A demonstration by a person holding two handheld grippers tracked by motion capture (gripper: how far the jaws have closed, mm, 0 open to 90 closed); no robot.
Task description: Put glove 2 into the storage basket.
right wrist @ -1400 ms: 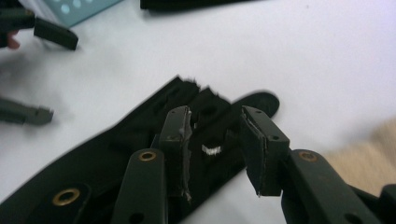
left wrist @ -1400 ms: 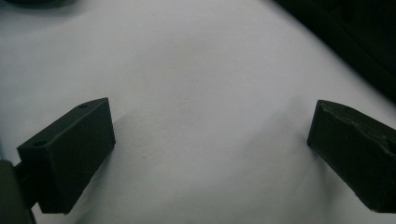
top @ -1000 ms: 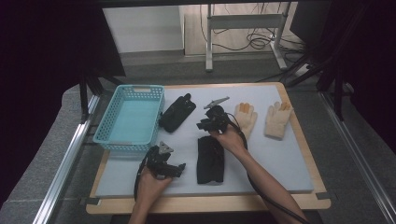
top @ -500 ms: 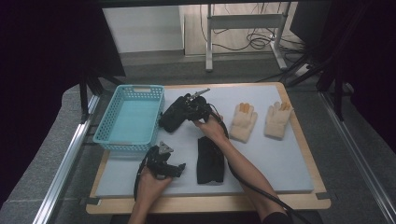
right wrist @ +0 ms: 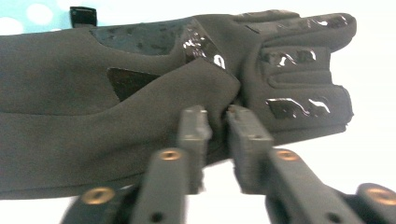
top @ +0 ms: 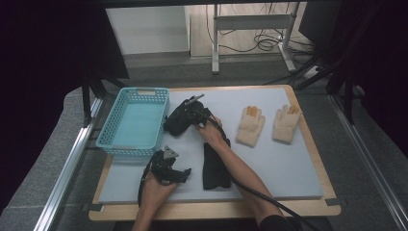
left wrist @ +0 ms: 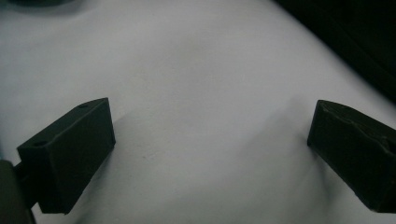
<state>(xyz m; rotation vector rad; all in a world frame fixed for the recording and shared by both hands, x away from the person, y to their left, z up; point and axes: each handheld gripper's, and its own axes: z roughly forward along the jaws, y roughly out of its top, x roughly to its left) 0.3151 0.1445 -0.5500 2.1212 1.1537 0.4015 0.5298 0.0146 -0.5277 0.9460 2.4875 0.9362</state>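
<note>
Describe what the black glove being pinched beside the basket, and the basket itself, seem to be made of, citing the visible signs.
Black glove: looks like soft matte fabric, perhaps neoprene, since it folds at the right claw; glossy raised patches suggest rubbery grip pads. Basket: apparently moulded turquoise plastic, judging by its uniform colour and perforated lattice walls.

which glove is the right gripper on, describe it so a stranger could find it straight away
Start at the blue basket at the table's left. Just to its right lies a black glove with glossy patches, and the right gripper has been closing on a fold of its fabric. The other black glove lies nearer the person with nothing gripping it, and the two cream gloves lie farther right.
</note>
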